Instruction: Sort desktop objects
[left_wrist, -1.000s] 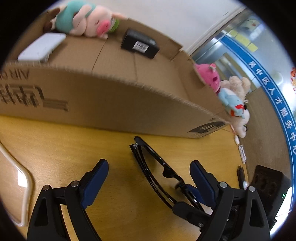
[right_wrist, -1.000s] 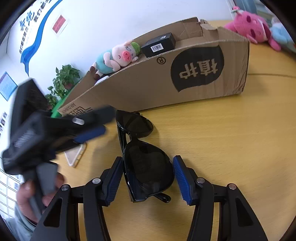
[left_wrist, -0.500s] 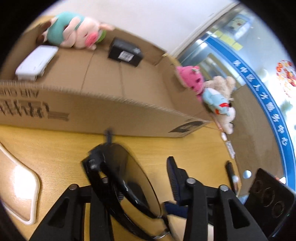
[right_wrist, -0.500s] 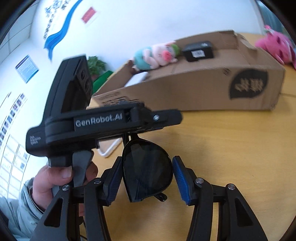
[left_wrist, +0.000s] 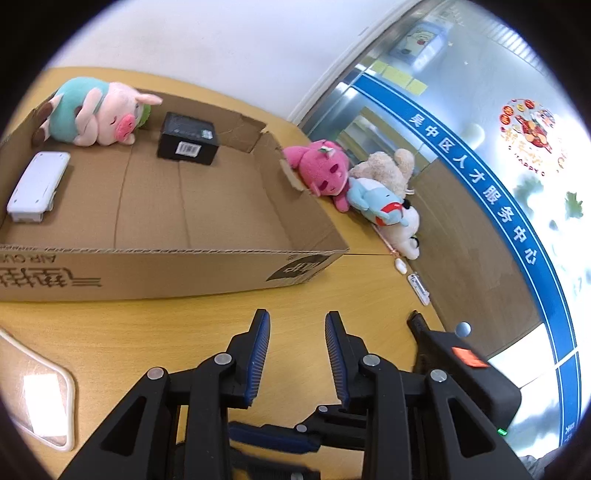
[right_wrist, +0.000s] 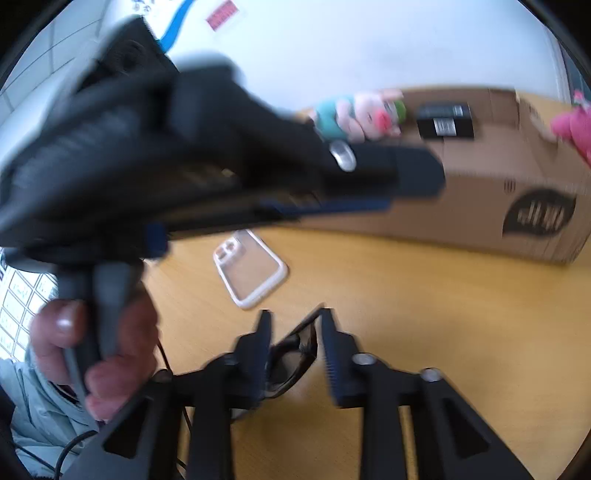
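Black sunglasses (right_wrist: 295, 354) sit between the fingers of my right gripper (right_wrist: 295, 325), which is shut on them above the wooden table (right_wrist: 424, 295); the view is blurred. My left gripper (left_wrist: 297, 325) hangs above the table in front of the cardboard box (left_wrist: 166, 273), its jaws a narrow gap apart with nothing between them. It crosses the right wrist view (right_wrist: 388, 181) from the left, held by a hand (right_wrist: 92, 354). In the box lie a plush pig (left_wrist: 99, 110), a black box (left_wrist: 188, 138) and a white device (left_wrist: 35, 186).
A clear phone case (right_wrist: 251, 271) lies on the table at left, also seen in the left wrist view (left_wrist: 33, 398). Pink, beige and blue plush toys (left_wrist: 358, 184) lie beyond the box's right end. Small white items (left_wrist: 417, 286) lie near the table's edge.
Both grippers rose from the table. The sunglasses left my left gripper's view and my left jaws narrowed. My right gripper closed tighter on the sunglasses and lifted them.
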